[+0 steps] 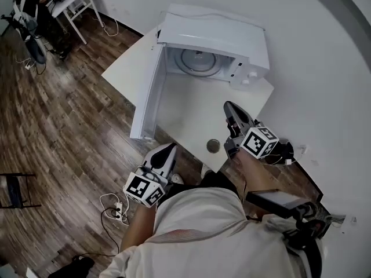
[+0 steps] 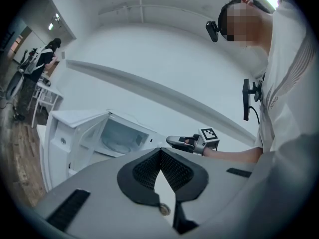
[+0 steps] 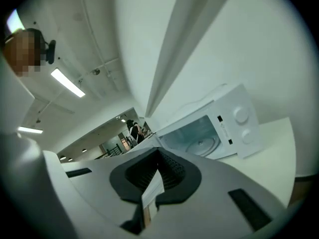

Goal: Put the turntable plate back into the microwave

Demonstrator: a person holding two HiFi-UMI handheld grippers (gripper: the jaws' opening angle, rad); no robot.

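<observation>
Plate (image 1: pixel 197 62) lies flat on the floor of the microwave (image 1: pixel 232 36), whose door (image 1: pixel 146 97) stands open to the left. It lies on the far side of both grippers. The right gripper (image 1: pixel 229 107) is nearer, over the table (image 1: pixel 185 117); the left gripper (image 1: pixel 169 150) is off the near edge. Both have jaws pressed together and hold nothing.

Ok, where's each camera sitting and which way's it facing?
Head view: on the head, looking down at the white box microwave on the white table; left gripper, right gripper, shirt show.
Left gripper view: on the left gripper, facing the microwave's open front; own shut jaws, right gripper show.
Right gripper view: on the right gripper, tilted, facing that opening; shut jaws show.
Shared: all see the round glass turntable plate inside.
</observation>
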